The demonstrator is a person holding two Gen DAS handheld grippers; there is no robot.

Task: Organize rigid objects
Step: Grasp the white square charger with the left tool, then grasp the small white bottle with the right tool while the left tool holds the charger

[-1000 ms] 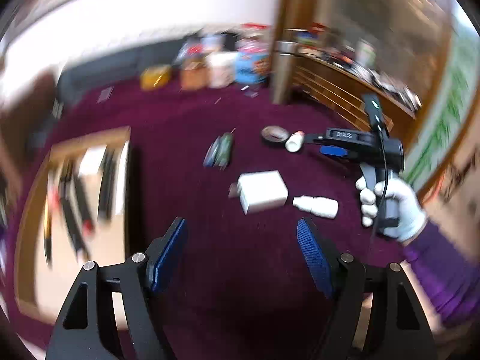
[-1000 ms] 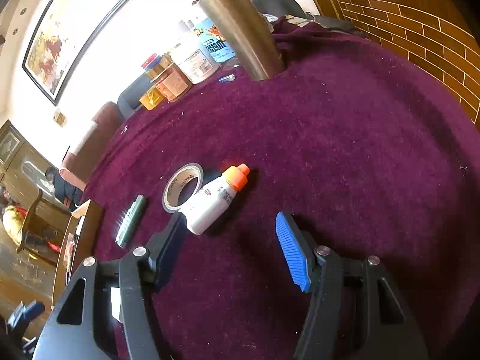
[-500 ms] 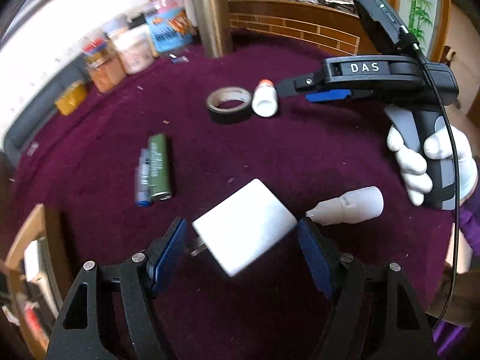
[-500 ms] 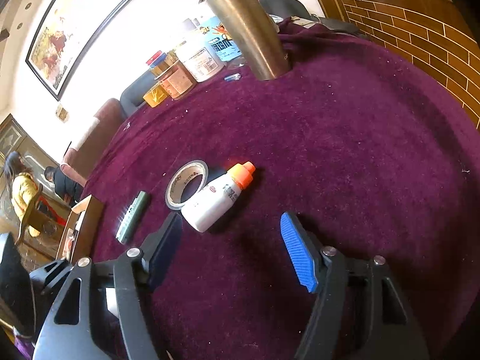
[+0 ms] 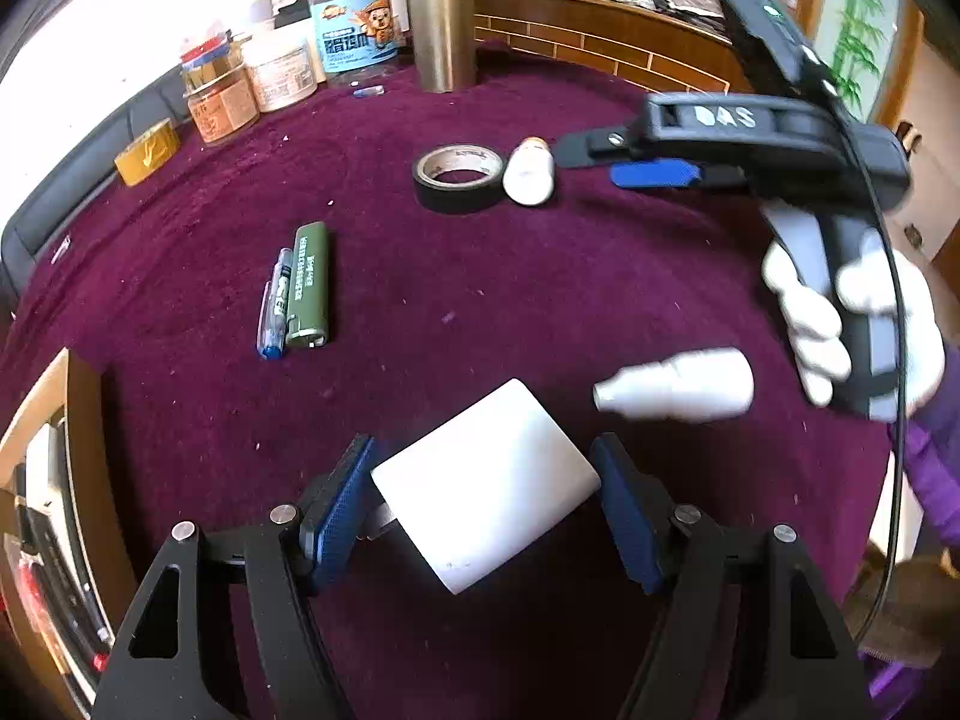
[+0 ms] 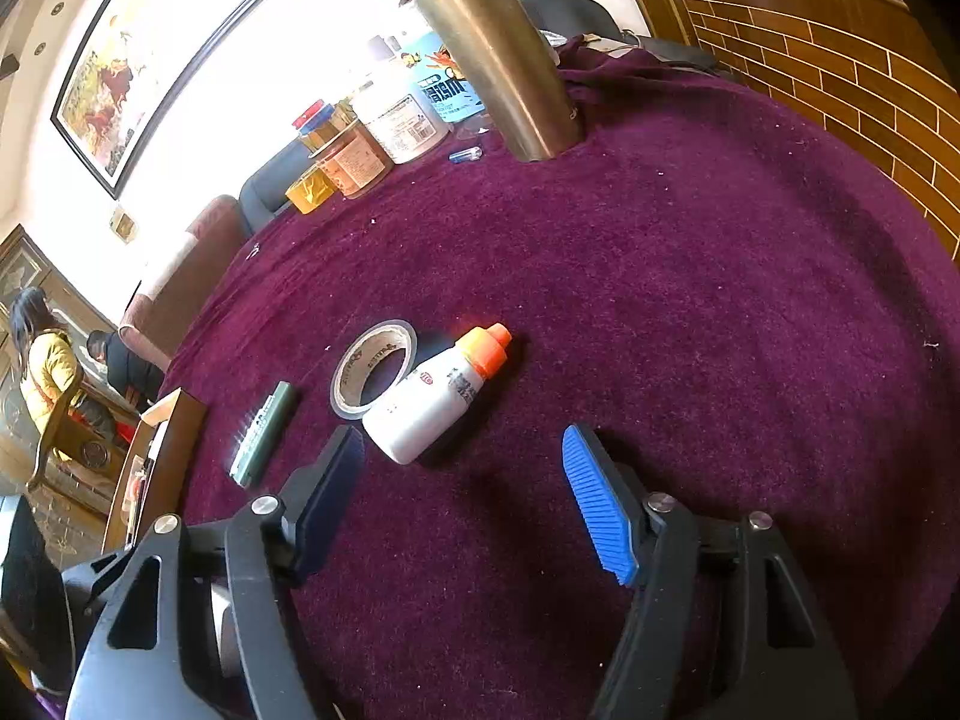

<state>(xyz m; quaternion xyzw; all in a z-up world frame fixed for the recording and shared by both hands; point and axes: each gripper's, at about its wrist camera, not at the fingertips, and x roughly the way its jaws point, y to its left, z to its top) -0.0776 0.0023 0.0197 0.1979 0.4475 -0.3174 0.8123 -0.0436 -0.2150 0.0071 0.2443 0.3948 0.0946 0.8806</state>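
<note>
A white plug-in charger (image 5: 486, 492) lies on the purple cloth between the fingers of my left gripper (image 5: 480, 444). Its jaws are closing, and the pads stand right at the charger's corners without visibly pressing. To its right lies a small white bottle (image 5: 678, 387). Farther off are a black tape roll (image 5: 459, 177), an orange-capped white bottle (image 6: 435, 396), a green lighter (image 5: 309, 282) and a pen (image 5: 275, 306). My right gripper (image 6: 462, 438) hovers open and empty just short of the orange-capped bottle, held in a white-gloved hand (image 5: 840, 312).
A wooden tray (image 5: 78, 420) holding dark tools sits at the table's left edge. At the back stand a steel flask (image 5: 441, 18), several jars (image 5: 222, 102) and a yellow tape roll (image 5: 147, 153). A brick-patterned counter (image 6: 840, 78) borders the right side.
My left gripper came down and forward from over the tray side, so the charger now sits between its fingers. The right gripper stayed put and its jaws widened slightly.
</note>
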